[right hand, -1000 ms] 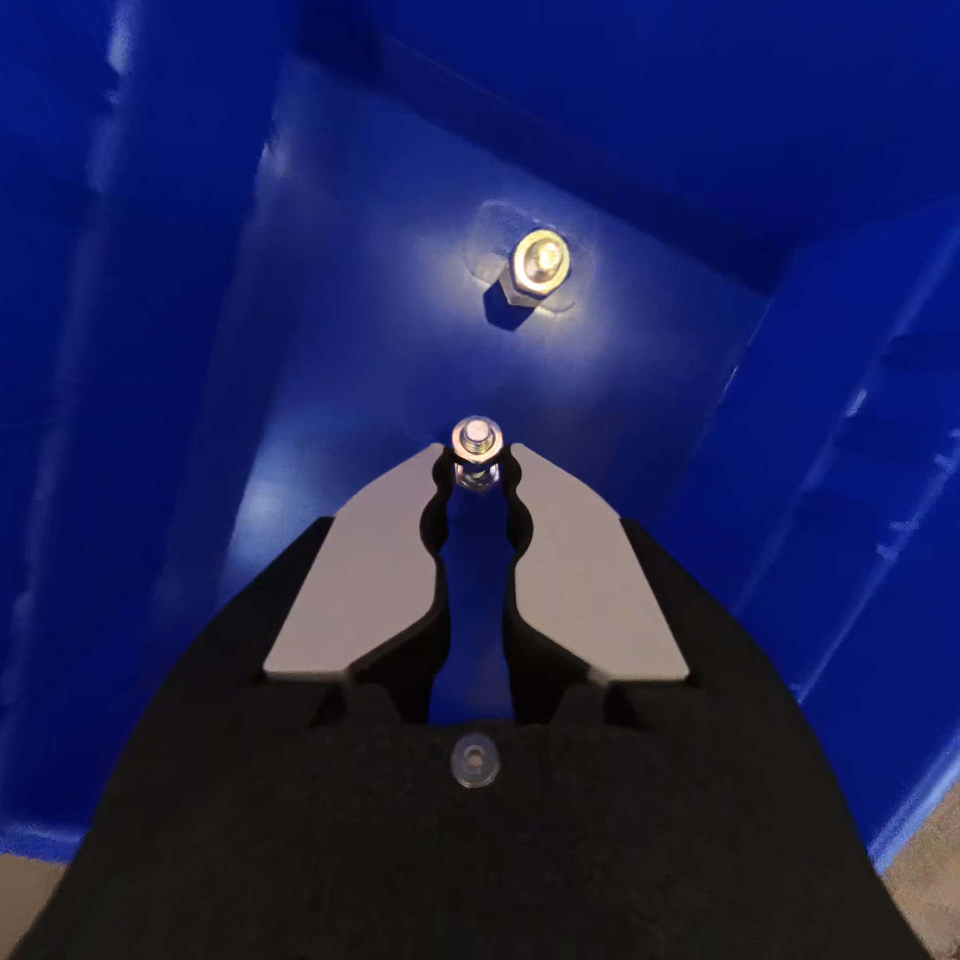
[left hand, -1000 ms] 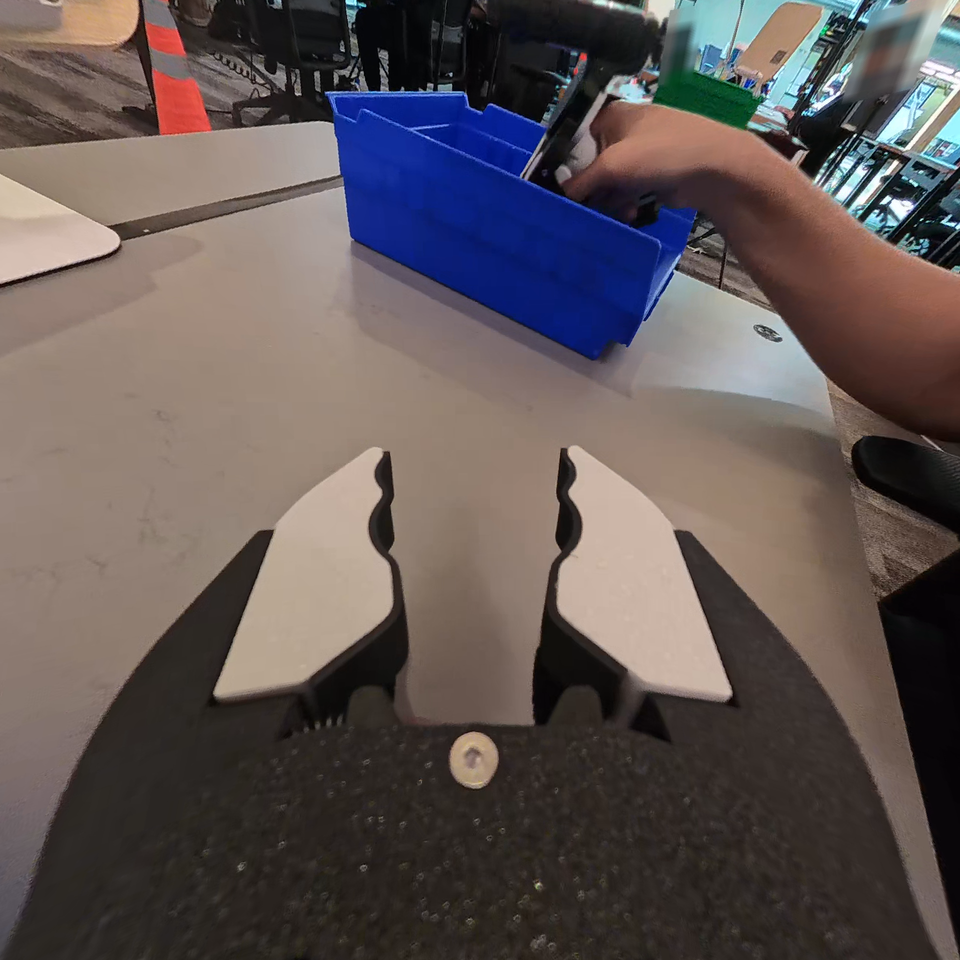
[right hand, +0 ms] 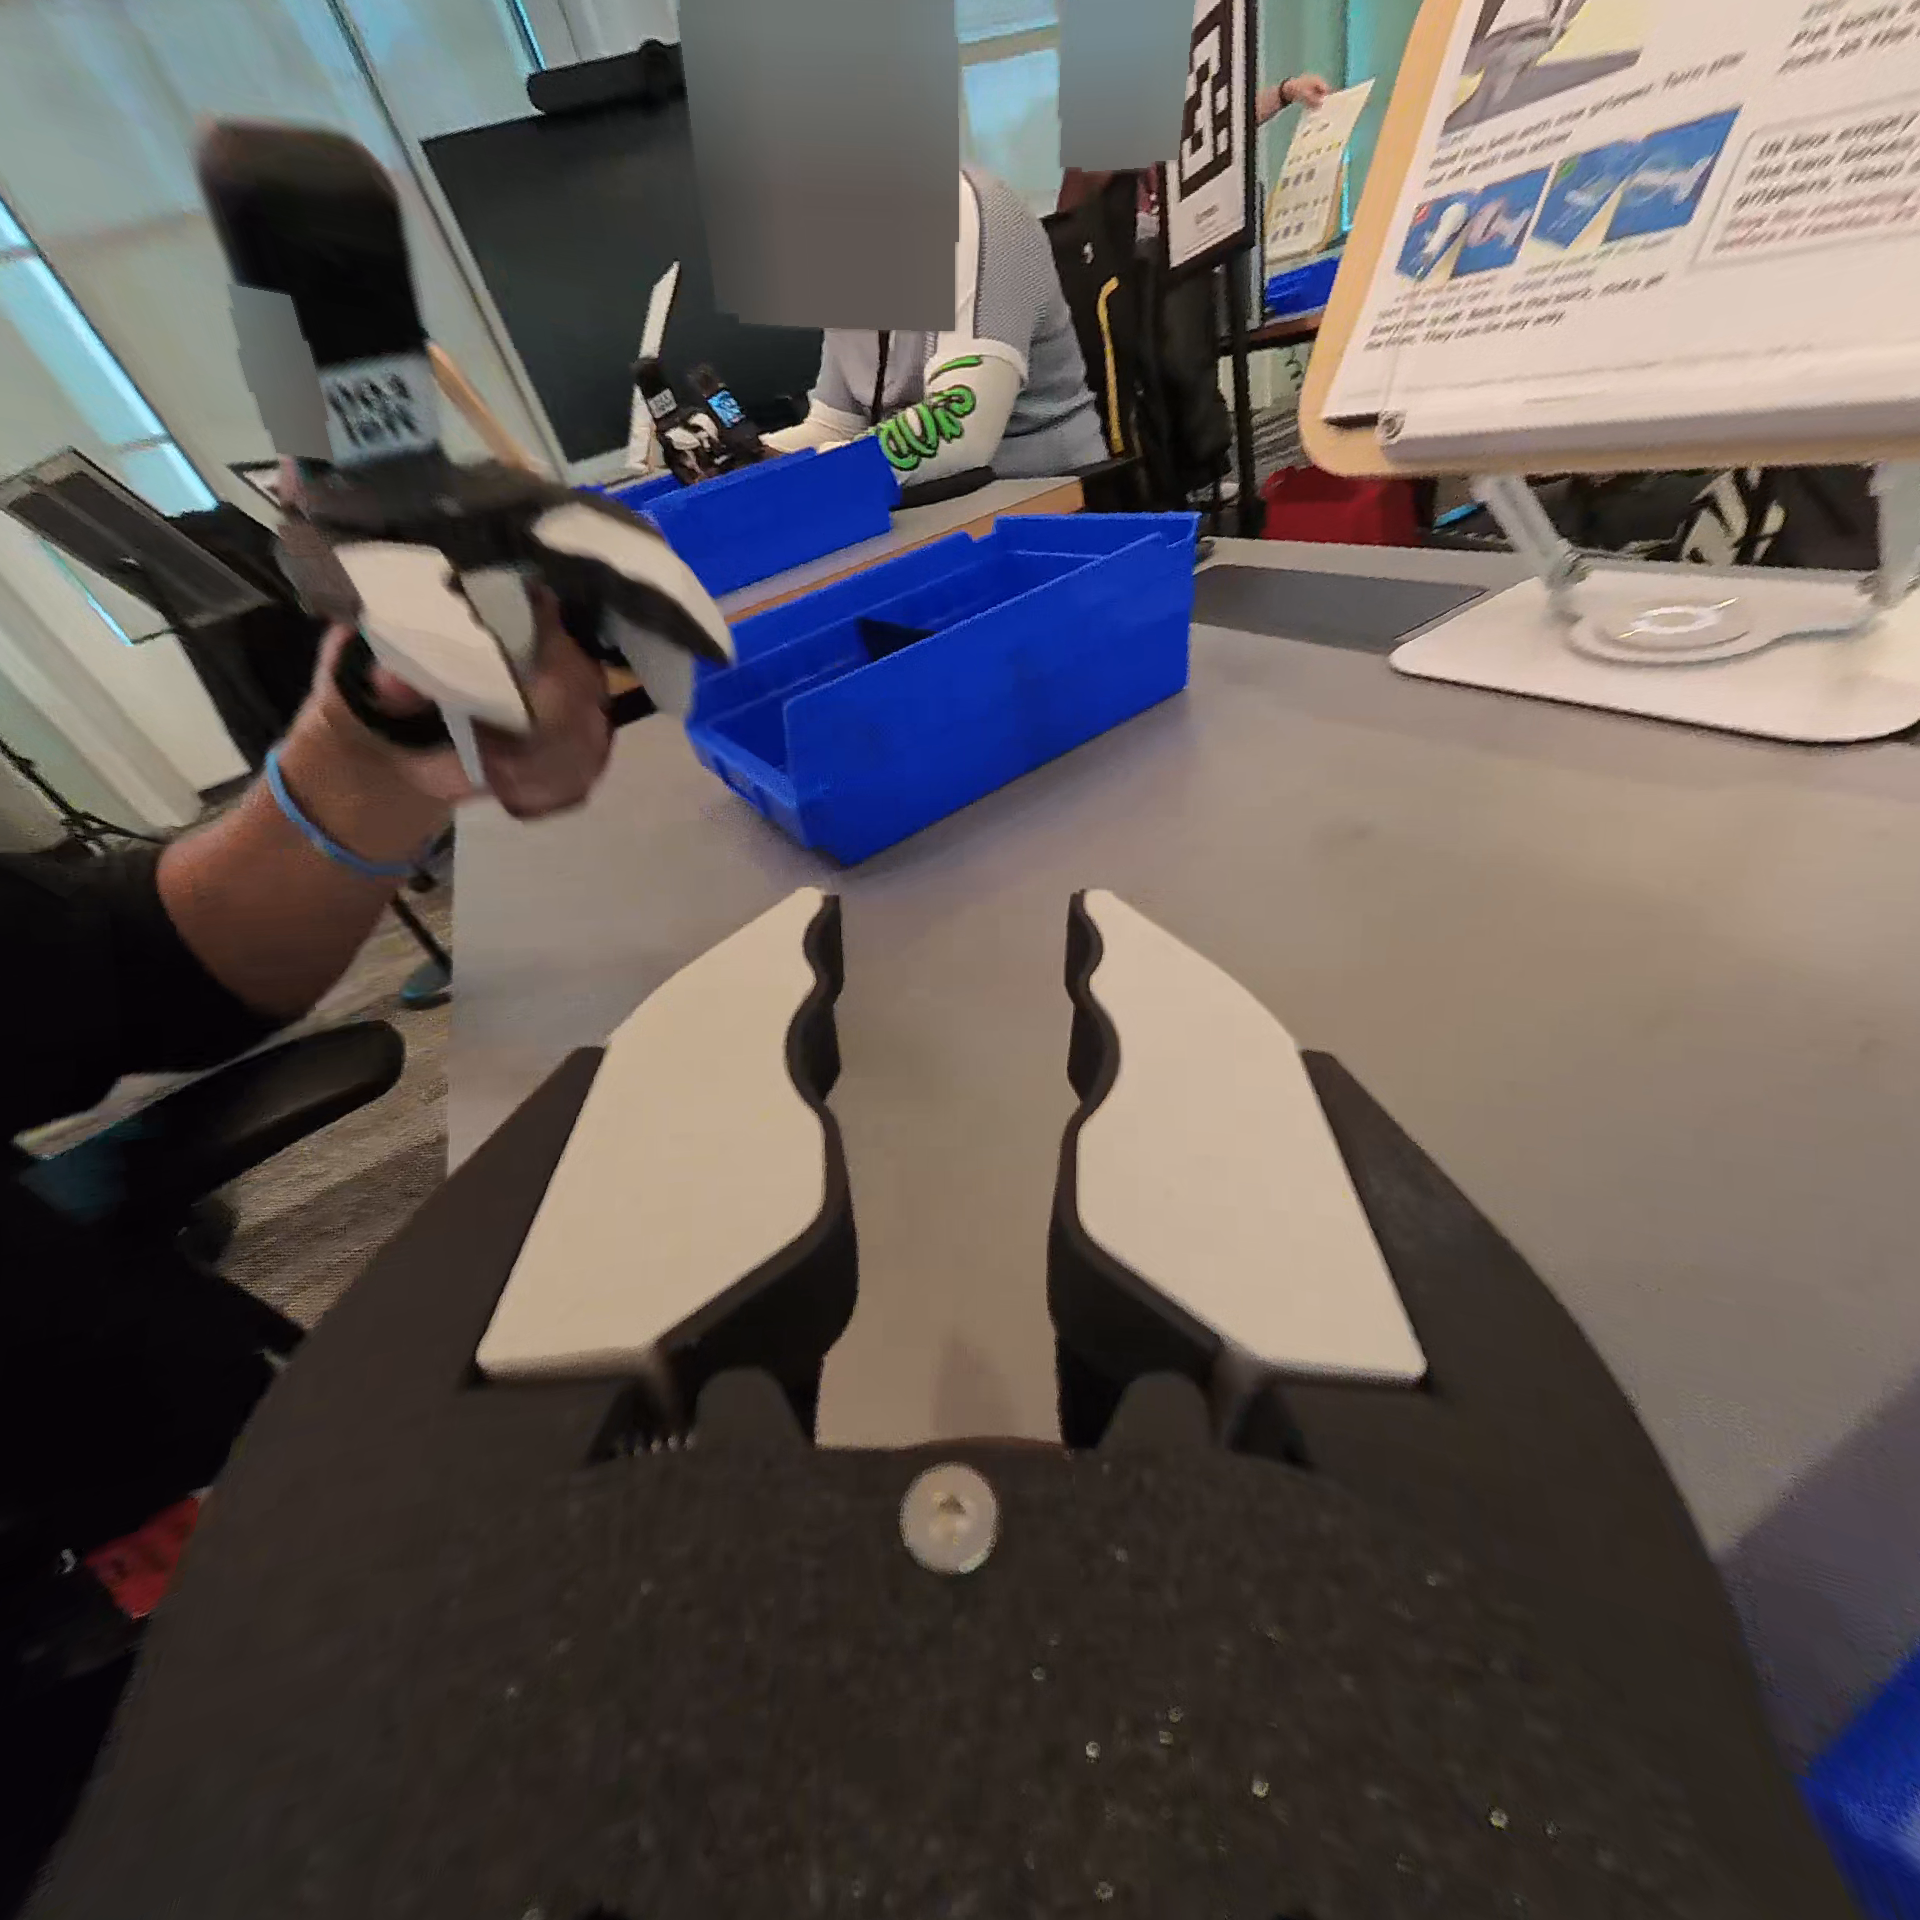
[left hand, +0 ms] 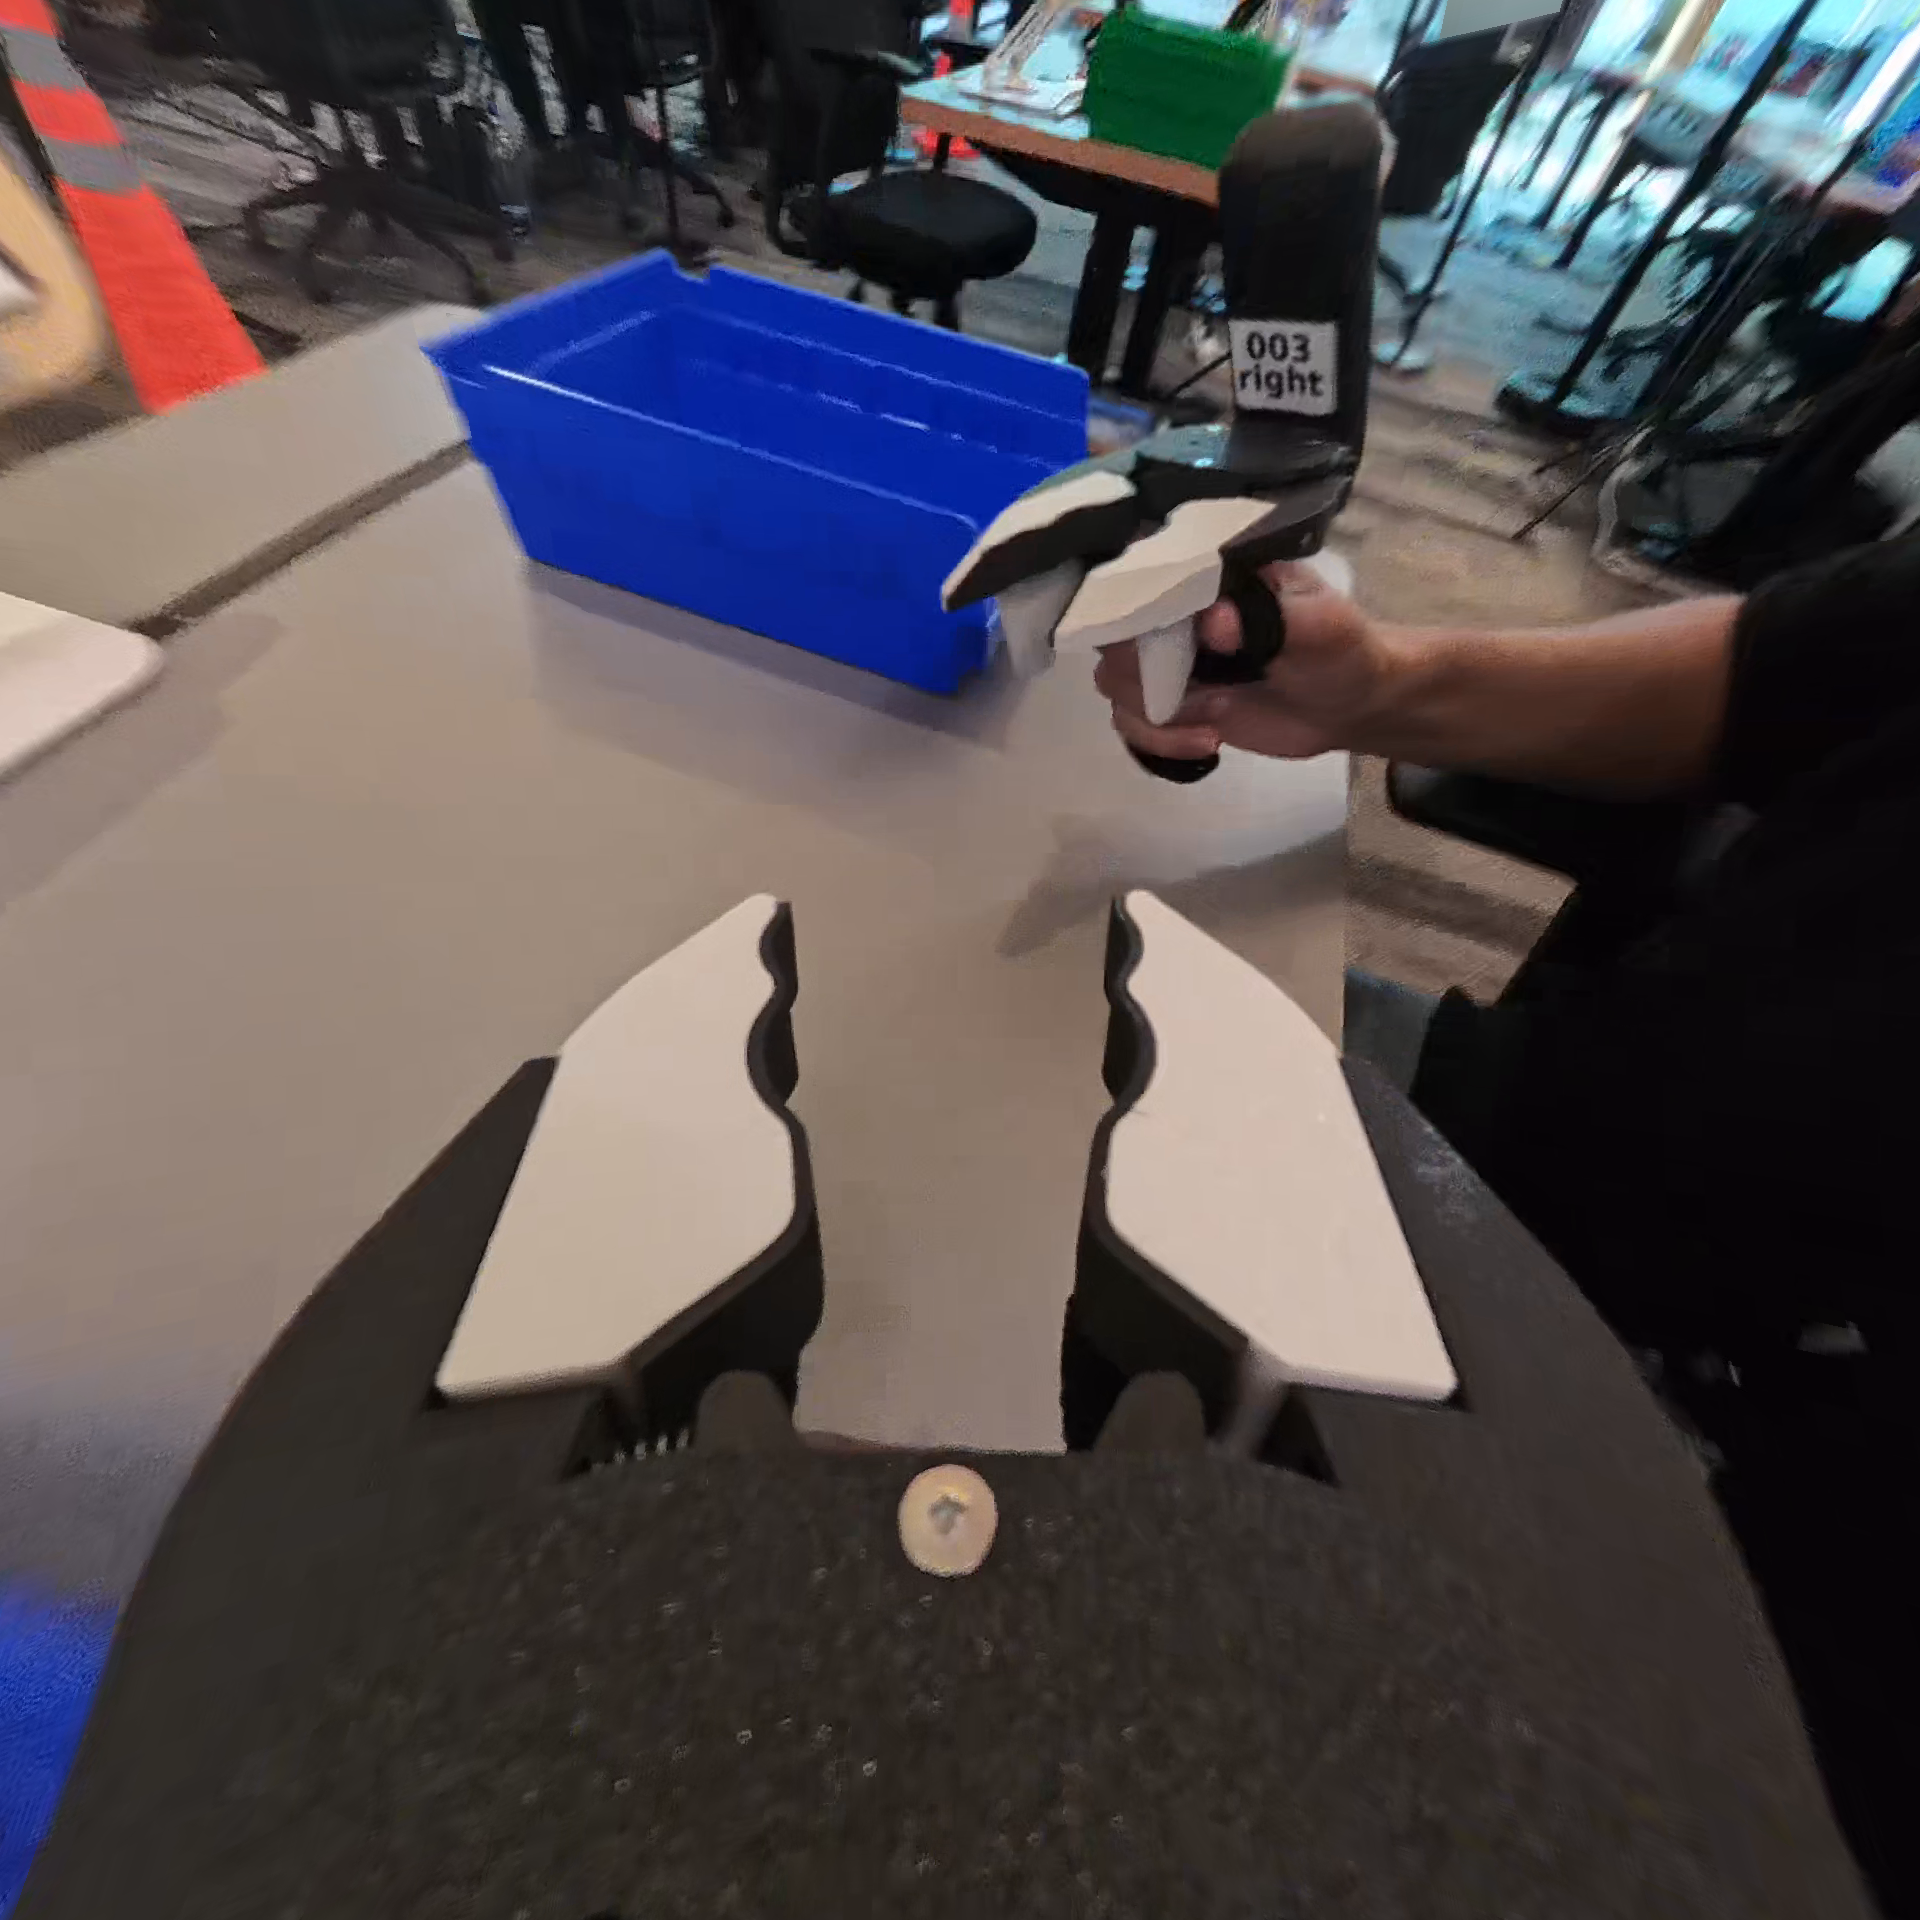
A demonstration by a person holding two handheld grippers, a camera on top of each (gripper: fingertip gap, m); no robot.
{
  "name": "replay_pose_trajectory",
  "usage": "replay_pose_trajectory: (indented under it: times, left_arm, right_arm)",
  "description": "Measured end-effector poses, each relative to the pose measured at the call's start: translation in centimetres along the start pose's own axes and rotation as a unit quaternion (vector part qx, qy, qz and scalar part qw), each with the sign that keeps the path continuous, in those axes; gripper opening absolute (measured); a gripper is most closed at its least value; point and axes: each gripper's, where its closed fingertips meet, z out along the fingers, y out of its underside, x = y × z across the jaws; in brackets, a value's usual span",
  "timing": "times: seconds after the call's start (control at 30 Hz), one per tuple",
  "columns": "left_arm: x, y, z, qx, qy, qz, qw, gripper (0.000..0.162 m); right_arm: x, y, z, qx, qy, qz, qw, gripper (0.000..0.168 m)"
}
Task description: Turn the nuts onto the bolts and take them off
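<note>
Above the bare grey desk I hold both claws, neither touching anything.

Left claw: jaws spread wide, a broad strip of desk showing between them, nothing gripped. Blue bin sits well ahead of it, far and slightly left of centre. From this view the bin's interior is mostly hidden by its near wall; contents cannot be read. In the same view my right hand holds the other claw in the air just right of the bin's near right corner, tips pointing left.

Right claw: jaws parted, gap a little narrower than the left's, nothing between them. From this view the blue bin lies ahead on the desk, far from the tips, about centre. Its front is cut low and a dark divider stands across the inside. No nuts or bolts can be made out in either view; the parts of the bin floor that show are too small and shadowed to tell.

My left hand holds the left claw up at far left, just left of the bin, tips pointing right toward it.

Far right on the desk: a white stand carrying an instruction sheet. Beyond the desk, a seated person at a second blue bin.
</note>
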Motion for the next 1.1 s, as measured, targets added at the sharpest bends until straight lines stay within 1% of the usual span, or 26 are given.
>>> replay_pose_trajectory:
  times: [0.07,0.13,0.17,0.23,0.3,0.4,0.5,0.57,0.63,0.7,0.73,0.77,0.8,0.83,0.87,0.93,1.0,1.1]
  left_arm:
    - [-1.7,-0.2,-5.1,-0.048,-0.050,0.038,0.997,0.053]
    - [-6.1,1.0,-9.6,-0.129,-0.131,0.075,0.980,0.048]
    - [-8.4,2.3,-11.5,-0.181,-0.154,0.090,0.967,0.048]
    - [-12.8,5.8,-14.1,-0.276,-0.175,0.098,0.940,0.048]
    - [-16.1,9.4,-15.0,-0.351,-0.169,0.080,0.918,0.048]
    - [-19.7,13.2,-14.3,-0.421,-0.160,0.065,0.891,0.048]
    - [-21.0,16.0,-13.4,-0.483,-0.127,0.054,0.864,0.048]
    - [-21.5,17.5,-13.7,-0.526,-0.118,0.066,0.840,0.047]
    - [-21.4,18.5,-13.7,-0.543,-0.105,0.068,0.830,0.046]
    - [-21.7,19.2,-13.6,-0.555,-0.107,0.071,0.822,0.045]
    - [-21.7,19.4,-13.5,-0.556,-0.104,0.070,0.821,0.042]
    - [-21.7,19.3,-13.0,-0.543,-0.103,0.064,0.831,0.031]
    - [-21.8,19.3,-12.8,-0.538,-0.106,0.062,0.834,0.011]
    - [-21.6,19.4,-12.8,-0.541,-0.102,0.060,0.832,0.004]
    - [-21.4,19.6,-13.1,-0.550,-0.096,0.060,0.827,0.000]
    - [-21.3,19.7,-13.7,-0.558,-0.103,0.073,0.820,0.000]
    - [-20.8,19.2,-14.0,-0.549,-0.099,0.061,0.828,0.000]
    - [-20.6,17.3,-15.2,-0.528,-0.119,0.057,0.839,0.000]
  right_arm:
    - [0.1,0.6,0.2,-0.007,-0.006,0.005,1.000,0.038]
    - [0.1,1.3,0.6,-0.018,-0.017,0.004,1.000,0.036]
    - [0.1,1.6,0.8,-0.022,-0.021,0.004,1.000,0.036]
    - [-0.1,2.1,1.1,-0.029,-0.034,0.010,0.999,0.036]
    - [-0.4,2.4,1.3,-0.032,-0.046,0.018,0.998,0.036]
    - [-0.8,2.4,1.3,-0.034,-0.051,0.017,0.998,0.035]
    - [-0.9,2.0,1.1,-0.027,-0.052,0.012,0.998,0.035]
    - [-0.7,2.0,0.9,-0.027,-0.051,0.014,0.998,0.035]
    - [-0.5,2.0,0.8,-0.026,-0.050,0.021,0.998,0.034]
    - [-0.3,2.1,0.7,-0.024,-0.053,0.029,0.998,0.034]
    - [-0.3,2.1,0.7,-0.024,-0.055,0.034,0.998,0.034]
    - [-0.3,2.1,0.8,-0.024,-0.057,0.039,0.997,0.035]
    - [-0.3,2.2,0.9,-0.026,-0.059,0.043,0.997,0.035]
    - [-0.3,2.3,1.0,-0.028,-0.062,0.048,0.997,0.035]
    - [-0.4,2.3,1.0,-0.030,-0.064,0.051,0.996,0.034]
    - [-0.5,2.4,0.9,-0.031,-0.063,0.051,0.996,0.034]
    - [-0.4,2.3,0.8,-0.030,-0.058,0.042,0.997,0.034]
    - [-0.4,2.0,0.8,-0.028,-0.058,0.038,0.997,0.034]
